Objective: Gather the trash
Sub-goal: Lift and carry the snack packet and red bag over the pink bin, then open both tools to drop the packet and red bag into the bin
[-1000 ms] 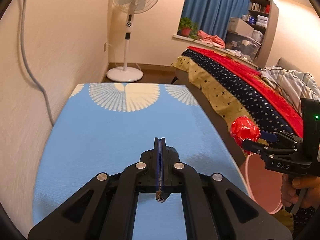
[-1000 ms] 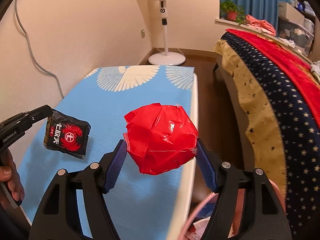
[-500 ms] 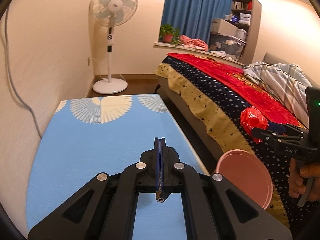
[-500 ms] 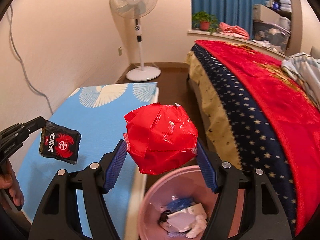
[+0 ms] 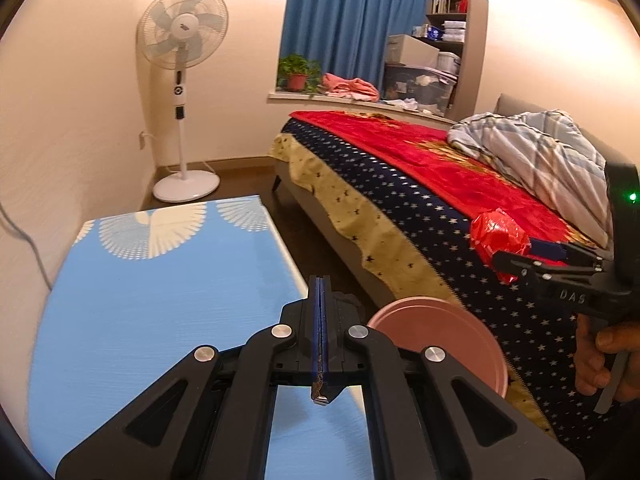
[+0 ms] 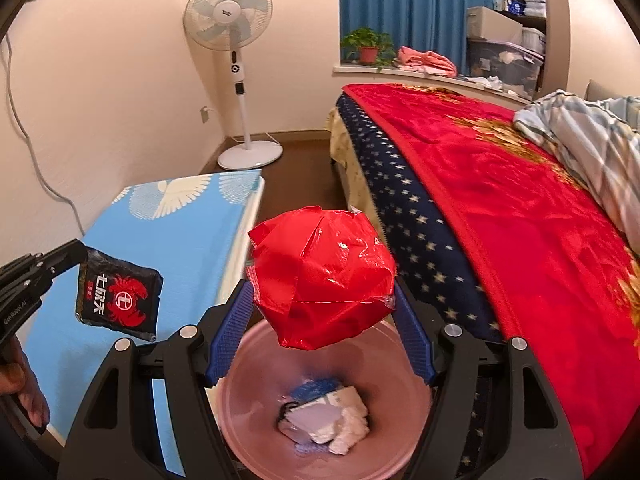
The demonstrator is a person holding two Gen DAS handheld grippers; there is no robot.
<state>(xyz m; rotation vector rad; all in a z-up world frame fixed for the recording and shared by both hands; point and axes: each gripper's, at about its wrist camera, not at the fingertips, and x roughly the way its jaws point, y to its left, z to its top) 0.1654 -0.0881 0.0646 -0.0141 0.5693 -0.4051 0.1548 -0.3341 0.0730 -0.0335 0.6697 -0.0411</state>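
My right claw (image 6: pixel 320 300) grips the red wad (image 6: pixel 320 276) across its middle, above the bin (image 6: pixel 256 432); it looks light, crinkly, crushable. Left claw (image 6: pixel 76 254) pinches the thin, floppy packet (image 6: pixel 118 298) by its corner.

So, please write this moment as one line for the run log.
left claw: shut on black snack packet | right claw: shut on red plastic ball | over pink bin

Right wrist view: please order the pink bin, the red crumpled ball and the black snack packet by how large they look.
1. pink bin
2. red crumpled ball, though it is nearer the camera
3. black snack packet
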